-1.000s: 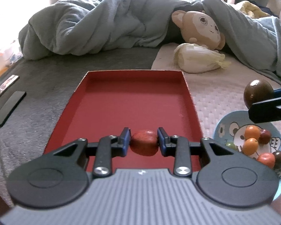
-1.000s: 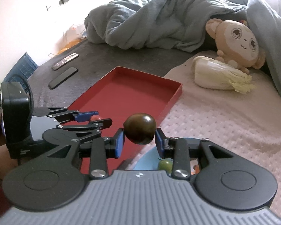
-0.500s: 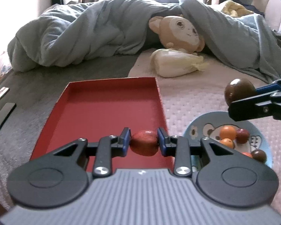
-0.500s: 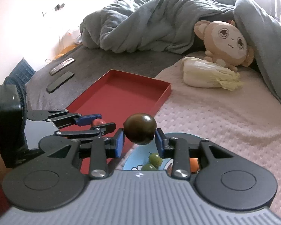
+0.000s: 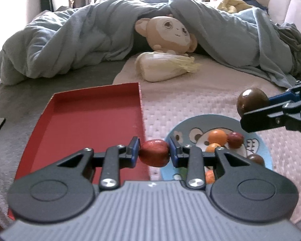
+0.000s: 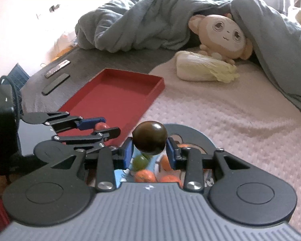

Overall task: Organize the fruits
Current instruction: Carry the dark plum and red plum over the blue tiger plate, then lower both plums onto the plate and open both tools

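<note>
In my left claw (image 5: pixel 154 154) I pinch a small red fruit (image 5: pixel 155 155), matte and a little flattened, over the gap between the red tray (image 5: pixel 86 124) and the blue plate (image 5: pixel 258 152). My right claw (image 6: pixel 149 152) grips a glossy dark brown round fruit (image 6: pixel 149 139) above that plate. Only the right view shows green fruits (image 6: pixel 140 161) under it; the left shows orange fruits (image 5: pixel 217 137) and a dark red one.

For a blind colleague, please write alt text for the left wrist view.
The left tongs grip a red fruit between a red tray and a blue plate of fruits on a bed. At right, the right tongs hold a dark brown fruit.
</note>
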Demonstrator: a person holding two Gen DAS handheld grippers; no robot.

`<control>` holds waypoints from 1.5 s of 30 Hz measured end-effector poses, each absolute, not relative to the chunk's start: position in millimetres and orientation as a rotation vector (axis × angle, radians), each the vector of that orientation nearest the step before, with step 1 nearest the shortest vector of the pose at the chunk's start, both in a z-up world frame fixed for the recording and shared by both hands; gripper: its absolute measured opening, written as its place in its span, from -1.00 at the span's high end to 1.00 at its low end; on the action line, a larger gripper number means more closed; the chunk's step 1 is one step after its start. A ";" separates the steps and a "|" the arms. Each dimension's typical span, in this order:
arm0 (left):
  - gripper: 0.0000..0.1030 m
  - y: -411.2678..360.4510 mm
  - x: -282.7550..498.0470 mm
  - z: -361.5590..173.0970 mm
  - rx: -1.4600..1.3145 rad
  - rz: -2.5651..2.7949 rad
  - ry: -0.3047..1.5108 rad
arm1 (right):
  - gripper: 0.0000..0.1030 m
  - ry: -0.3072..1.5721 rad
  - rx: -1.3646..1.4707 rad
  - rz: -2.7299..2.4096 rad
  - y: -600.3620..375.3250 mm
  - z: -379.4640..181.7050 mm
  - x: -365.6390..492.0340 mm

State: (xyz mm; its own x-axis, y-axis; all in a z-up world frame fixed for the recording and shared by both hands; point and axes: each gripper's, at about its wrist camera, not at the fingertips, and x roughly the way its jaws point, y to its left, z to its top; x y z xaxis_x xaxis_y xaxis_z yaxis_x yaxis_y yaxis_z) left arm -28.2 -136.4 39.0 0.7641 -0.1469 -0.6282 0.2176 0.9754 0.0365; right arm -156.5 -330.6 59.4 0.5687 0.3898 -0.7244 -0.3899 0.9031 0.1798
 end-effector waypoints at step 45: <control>0.16 -198.6 19.6 3.0 0.204 -0.244 0.744 | -0.54 1.077 -0.078 0.373 -339.6 -1.7 -133.2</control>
State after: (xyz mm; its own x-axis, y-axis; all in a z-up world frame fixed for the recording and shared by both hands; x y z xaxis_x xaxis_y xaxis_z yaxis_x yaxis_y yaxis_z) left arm 19.6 -198.6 3.0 0.7095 -0.1466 -0.6893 0.2906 0.9520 0.0966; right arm -133.2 -339.6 -1.7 0.4185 0.2590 -0.8705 -0.3347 0.9350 0.1173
